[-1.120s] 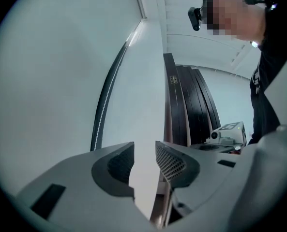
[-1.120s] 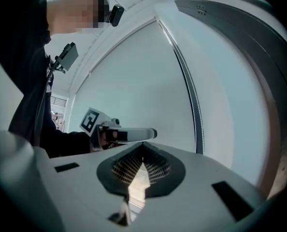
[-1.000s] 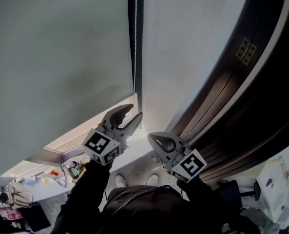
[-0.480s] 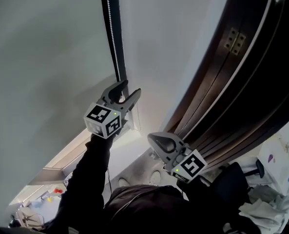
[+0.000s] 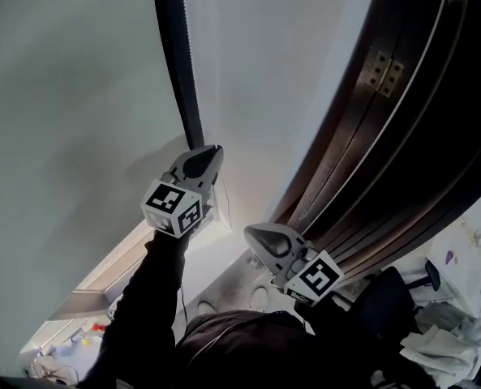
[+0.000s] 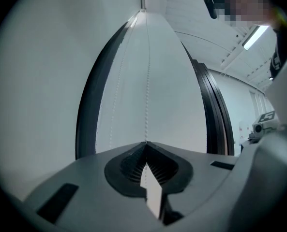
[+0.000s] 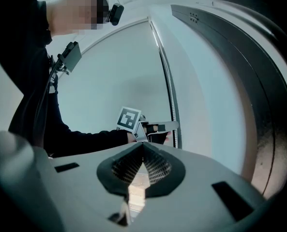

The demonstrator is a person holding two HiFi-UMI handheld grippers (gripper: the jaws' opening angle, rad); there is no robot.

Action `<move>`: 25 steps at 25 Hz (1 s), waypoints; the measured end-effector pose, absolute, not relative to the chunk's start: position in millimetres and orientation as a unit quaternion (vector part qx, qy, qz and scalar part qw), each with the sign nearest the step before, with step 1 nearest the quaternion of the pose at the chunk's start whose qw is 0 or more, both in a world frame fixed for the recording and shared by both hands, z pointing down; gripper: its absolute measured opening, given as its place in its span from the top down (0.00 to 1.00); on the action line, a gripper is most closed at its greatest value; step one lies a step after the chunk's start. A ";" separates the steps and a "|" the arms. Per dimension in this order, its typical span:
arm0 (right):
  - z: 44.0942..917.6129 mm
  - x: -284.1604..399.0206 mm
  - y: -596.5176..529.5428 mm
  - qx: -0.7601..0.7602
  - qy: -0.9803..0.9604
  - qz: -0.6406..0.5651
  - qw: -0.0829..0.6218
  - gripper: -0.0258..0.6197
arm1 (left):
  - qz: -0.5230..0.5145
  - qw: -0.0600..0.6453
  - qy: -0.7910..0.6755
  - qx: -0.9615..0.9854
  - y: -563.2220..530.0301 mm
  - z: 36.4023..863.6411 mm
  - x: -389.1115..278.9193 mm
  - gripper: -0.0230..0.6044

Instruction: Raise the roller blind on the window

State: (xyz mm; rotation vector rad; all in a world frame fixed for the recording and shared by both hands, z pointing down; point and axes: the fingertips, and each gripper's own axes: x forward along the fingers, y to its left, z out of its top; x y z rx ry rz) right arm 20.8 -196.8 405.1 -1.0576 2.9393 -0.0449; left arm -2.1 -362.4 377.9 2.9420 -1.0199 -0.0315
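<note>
The pale grey roller blind (image 5: 78, 96) hangs at the left, beside a black window frame strip (image 5: 175, 55). Its white bead chain (image 6: 146, 91) runs down that strip. My left gripper (image 5: 214, 151) is held up at the strip's lower end; its jaws have just been closing and are now shut on the bead chain. In the left gripper view the chain comes straight down into the closed left gripper (image 6: 145, 144) tips. In the right gripper view the left gripper (image 7: 174, 125) meets the bead chain (image 7: 171, 91). My right gripper (image 5: 252, 233) is lower and to the right, shut and empty.
A white wall (image 5: 264, 71) separates the window from a dark wooden door frame (image 5: 386, 152) with a brass hinge (image 5: 384, 73) at the right. The window sill (image 5: 118, 258) lies below the blind. A cluttered desk (image 5: 62, 351) and bags (image 5: 459, 314) are far below.
My left gripper rose along the black strip and its jaws went from wide open to closed on the bead chain. The head view tilted up. The right gripper stayed put.
</note>
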 end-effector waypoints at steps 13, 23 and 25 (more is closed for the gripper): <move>402.6 17.6 -205.4 -0.337 0.941 -0.014 0.009 0.95 | -0.009 0.040 -0.291 0.956 -318.5 400.6 -6.8 0.96; 397.6 21.1 -212.6 -0.347 0.937 -0.036 0.026 0.95 | -0.030 0.043 -0.265 0.963 -279.5 407.9 -0.8 0.96; 395.3 20.7 -214.7 -0.341 0.938 -0.044 0.034 0.93 | -0.033 0.052 -0.266 0.962 -275.0 413.1 -1.5 0.96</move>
